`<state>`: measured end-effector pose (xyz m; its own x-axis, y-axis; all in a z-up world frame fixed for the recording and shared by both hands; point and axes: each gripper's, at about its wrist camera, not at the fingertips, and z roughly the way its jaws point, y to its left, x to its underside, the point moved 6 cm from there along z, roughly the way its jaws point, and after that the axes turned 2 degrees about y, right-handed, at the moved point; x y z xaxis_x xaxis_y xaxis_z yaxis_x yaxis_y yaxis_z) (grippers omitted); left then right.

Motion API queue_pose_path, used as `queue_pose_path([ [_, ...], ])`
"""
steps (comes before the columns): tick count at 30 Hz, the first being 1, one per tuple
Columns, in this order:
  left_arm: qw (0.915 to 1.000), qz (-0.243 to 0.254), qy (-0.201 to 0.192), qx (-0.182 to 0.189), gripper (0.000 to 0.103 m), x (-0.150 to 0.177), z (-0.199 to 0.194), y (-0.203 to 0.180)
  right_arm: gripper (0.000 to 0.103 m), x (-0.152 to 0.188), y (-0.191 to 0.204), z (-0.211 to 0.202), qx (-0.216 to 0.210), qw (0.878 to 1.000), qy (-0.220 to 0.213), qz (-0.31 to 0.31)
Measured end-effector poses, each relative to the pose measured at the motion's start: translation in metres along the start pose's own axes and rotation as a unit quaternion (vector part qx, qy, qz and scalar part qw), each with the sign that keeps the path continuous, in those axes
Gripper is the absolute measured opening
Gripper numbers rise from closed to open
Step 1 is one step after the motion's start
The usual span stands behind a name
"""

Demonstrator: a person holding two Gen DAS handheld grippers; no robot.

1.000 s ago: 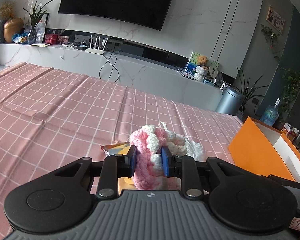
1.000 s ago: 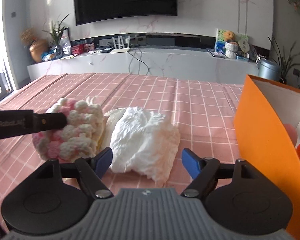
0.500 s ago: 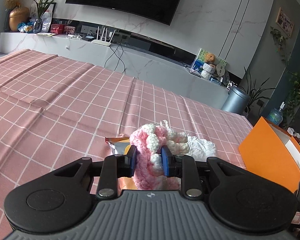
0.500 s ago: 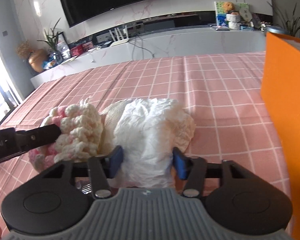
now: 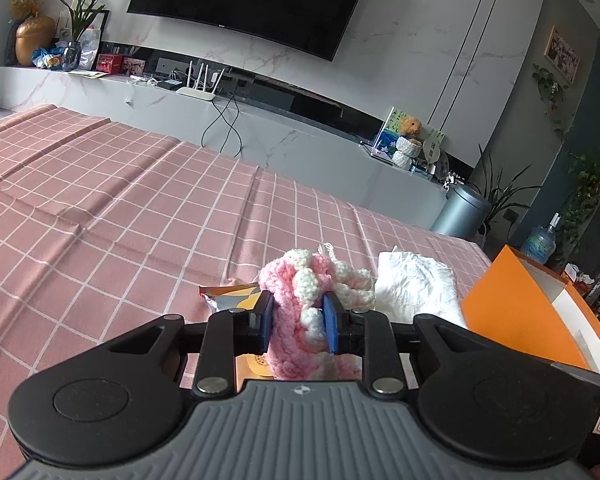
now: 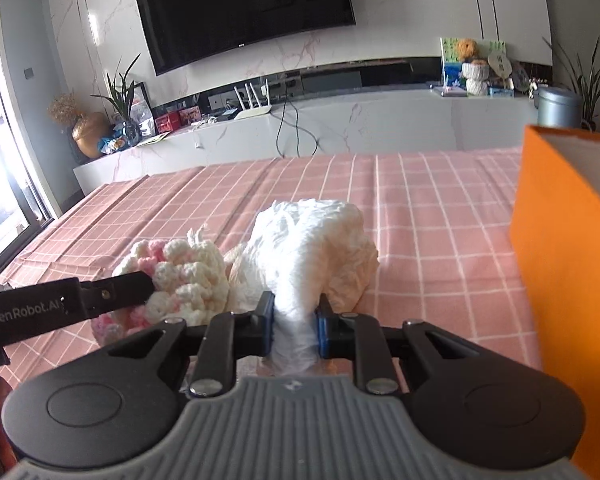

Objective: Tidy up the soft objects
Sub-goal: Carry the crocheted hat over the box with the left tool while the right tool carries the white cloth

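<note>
two soft objects (image 5: 314,300) (image 6: 312,248), one box (image 5: 512,312)

**Both grippers clamped, side by side**

Left gripper (image 5: 299,322): blue pads pinched in close on a pink-and-white crochet piece (image 5: 308,292), fingers level, pointing forward. Also visible in the right wrist view as a black arm coming in from the left. Right gripper (image 6: 294,326): pads squeezed narrow on a white crumpled cloth (image 6: 308,248), fingers level, just right of the left one.
</note>
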<state>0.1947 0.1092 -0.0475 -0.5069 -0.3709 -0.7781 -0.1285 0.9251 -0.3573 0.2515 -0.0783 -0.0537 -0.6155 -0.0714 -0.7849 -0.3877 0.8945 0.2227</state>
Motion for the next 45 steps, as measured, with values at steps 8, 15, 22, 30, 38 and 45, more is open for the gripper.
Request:
queue_pose_path([
  [8,0.9989,0.004,0.001,0.047,0.029,-0.014,-0.016,-0.046,0.019,-0.021,-0.014,-0.052,0.013,0.999,-0.031,0.002],
  [15,0.9949,0.027,-0.008,0.097,0.029,-0.031,-0.019,-0.106,0.019,-0.043,-0.048,-0.103,0.034,0.997,-0.063,0.016],
  [22,0.9877,0.083,-0.008,0.133,0.029,-0.032,-0.007,-0.173,0.019,-0.049,-0.110,-0.143,0.080,0.996,-0.038,0.002],
  [30,0.9736,0.153,0.032,0.167,0.029,-0.017,0.028,-0.229,0.019,-0.037,-0.176,-0.145,0.124,0.992,0.021,0.003],
  [38,0.9687,0.180,0.059,0.160,0.029,-0.016,0.066,-0.240,0.019,-0.041,-0.192,-0.104,0.104,0.991,0.079,-0.008],
  [45,0.9655,0.198,0.073,0.153,0.029,-0.016,0.092,-0.251,0.020,-0.053,-0.210,-0.078,0.109,0.989,0.097,-0.014],
])
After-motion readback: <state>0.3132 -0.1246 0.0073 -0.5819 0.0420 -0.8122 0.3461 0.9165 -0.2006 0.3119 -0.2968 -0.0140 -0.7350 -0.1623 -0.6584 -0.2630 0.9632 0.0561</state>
